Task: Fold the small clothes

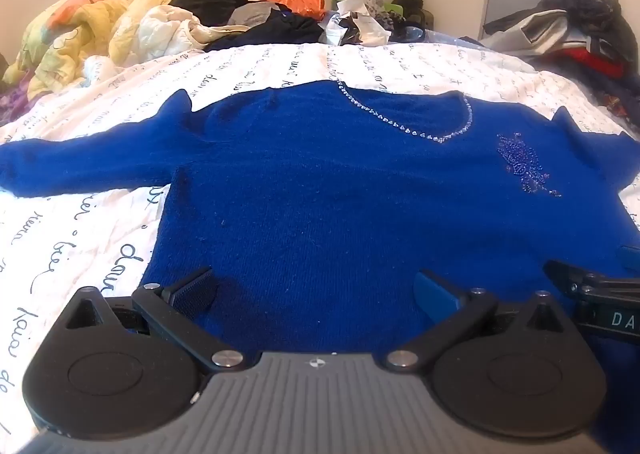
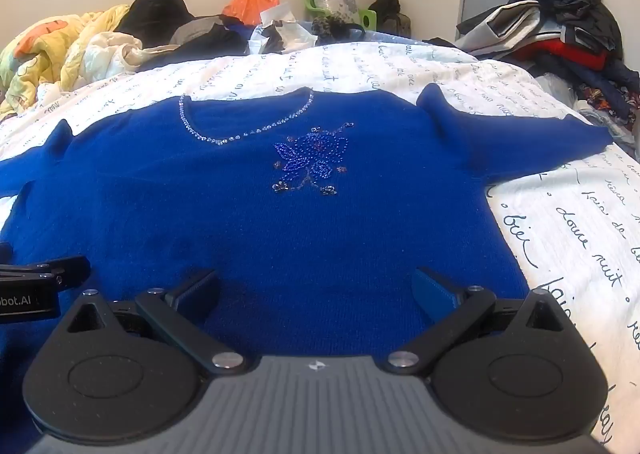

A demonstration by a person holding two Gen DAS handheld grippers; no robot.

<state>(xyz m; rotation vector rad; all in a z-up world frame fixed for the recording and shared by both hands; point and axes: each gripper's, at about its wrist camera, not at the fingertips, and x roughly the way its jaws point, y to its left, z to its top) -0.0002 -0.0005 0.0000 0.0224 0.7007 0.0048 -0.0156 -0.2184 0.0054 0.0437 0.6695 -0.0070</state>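
Left wrist view has the blue sweater point(image 1: 340, 189) laid flat, front up, sleeves out on the bed point(image 1: 100, 221), so it's prepped for folding. Left tongs point(image 1: 316, 290) and right tongs point(image 2: 316, 288) both gape wide over the hem, holding nothing, probably about to pinch it.

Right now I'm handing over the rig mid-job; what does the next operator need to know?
Left gripper: jaws open, empty, over the hem of the royal-blue knit sweater with beaded butterfly.
Right gripper: jaws open, empty, beside it at the same hem.
Sweater lies flat, face up, sleeves spread, on the white script-print bedsheet.
Done: garment laid out.
Left: every fold; none is visible so far.
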